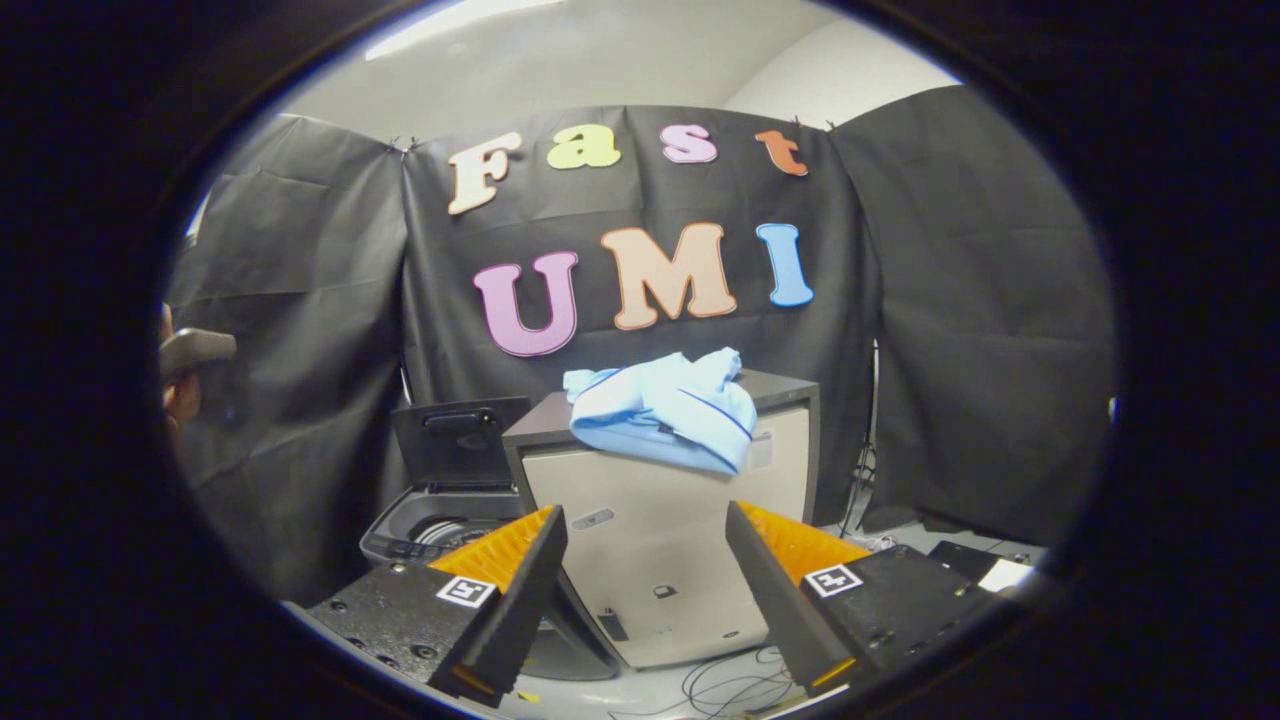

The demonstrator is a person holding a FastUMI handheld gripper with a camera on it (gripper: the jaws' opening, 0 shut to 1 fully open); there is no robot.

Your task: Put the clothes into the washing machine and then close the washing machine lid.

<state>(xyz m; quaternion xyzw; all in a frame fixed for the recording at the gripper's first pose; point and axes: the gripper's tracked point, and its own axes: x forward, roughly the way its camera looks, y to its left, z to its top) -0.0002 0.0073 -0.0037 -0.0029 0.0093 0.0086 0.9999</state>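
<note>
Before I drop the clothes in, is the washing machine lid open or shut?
Open. The lid stands upright behind the washing machine, showing the drum. The gripper is open, holding nothing.

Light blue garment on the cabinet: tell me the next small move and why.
Probably ease the tongs forward and up toward the light blue garment. They stand open with nothing between them, and the garment lies bunched on top of the cabinet, beyond the fingers. The washing machine beside the cabinet already has its lid raised, so grasping the garment comes first.
</note>
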